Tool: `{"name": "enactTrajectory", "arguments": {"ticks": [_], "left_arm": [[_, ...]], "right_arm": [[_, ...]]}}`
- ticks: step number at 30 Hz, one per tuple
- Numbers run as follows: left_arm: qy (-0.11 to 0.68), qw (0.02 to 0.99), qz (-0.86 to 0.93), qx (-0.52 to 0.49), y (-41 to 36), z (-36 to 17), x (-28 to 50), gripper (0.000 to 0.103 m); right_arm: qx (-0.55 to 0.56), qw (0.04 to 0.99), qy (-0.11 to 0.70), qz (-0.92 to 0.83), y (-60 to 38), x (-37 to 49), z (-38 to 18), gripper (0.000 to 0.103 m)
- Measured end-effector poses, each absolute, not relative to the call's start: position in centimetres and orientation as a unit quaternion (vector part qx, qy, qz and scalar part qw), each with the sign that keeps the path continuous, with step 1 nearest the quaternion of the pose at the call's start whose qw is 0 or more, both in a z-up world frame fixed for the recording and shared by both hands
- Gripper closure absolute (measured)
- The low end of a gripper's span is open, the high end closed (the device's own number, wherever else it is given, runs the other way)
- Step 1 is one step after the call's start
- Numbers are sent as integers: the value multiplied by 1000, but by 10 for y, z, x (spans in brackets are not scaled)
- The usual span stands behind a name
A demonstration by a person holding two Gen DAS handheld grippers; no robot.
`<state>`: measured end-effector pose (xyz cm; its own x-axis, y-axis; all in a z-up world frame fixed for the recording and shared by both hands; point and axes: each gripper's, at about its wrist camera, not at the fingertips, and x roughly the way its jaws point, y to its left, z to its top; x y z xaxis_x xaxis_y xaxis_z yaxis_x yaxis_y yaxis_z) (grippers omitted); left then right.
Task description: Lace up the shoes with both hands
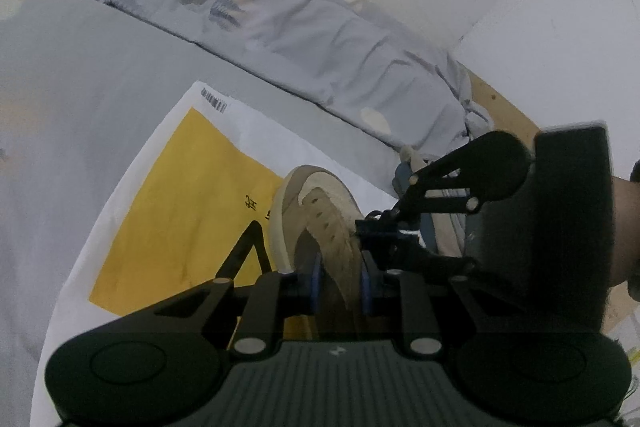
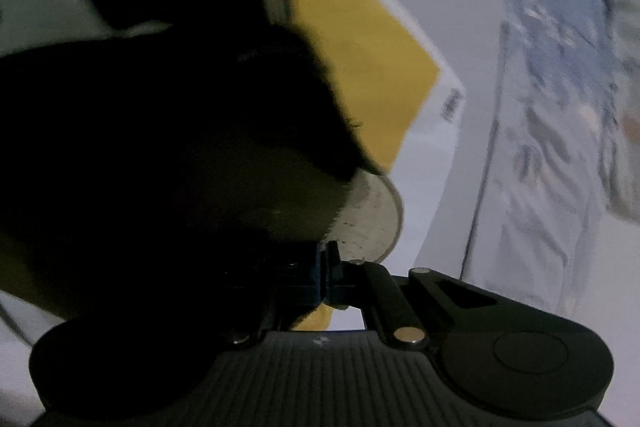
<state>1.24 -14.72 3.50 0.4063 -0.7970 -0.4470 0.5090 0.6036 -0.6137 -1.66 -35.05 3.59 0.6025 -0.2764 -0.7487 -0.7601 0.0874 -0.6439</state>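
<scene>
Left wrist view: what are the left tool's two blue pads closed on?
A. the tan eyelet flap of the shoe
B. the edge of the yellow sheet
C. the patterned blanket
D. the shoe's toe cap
A: the left tool has its blue pads on either side of the shoe's tan eyelet flap, above the yellow sheet.

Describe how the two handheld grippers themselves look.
Both are matte black. The left gripper has a ribbed base, round side discs, silver rivets on hinged bars and blue fingertip pads. The right gripper matches it. A bare wrist shows behind it.
</scene>
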Motion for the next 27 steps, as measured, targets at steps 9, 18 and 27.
{"name": "enactTrajectory", "arguments": {"ticks": [9, 18, 27], "left_arm": [[344, 837, -404, -135, -166, 39, 1, 88], [324, 854, -399, -82, -183, 43, -7, 90], [320, 861, -389, -64, -191, 43, -6, 88]], "right_arm": [[-461, 752, 442, 163, -331, 3, 81, 103], [-333, 836, 403, 169, -300, 0, 132, 103], [-182, 920, 319, 139, -288, -6, 189, 103]]}}
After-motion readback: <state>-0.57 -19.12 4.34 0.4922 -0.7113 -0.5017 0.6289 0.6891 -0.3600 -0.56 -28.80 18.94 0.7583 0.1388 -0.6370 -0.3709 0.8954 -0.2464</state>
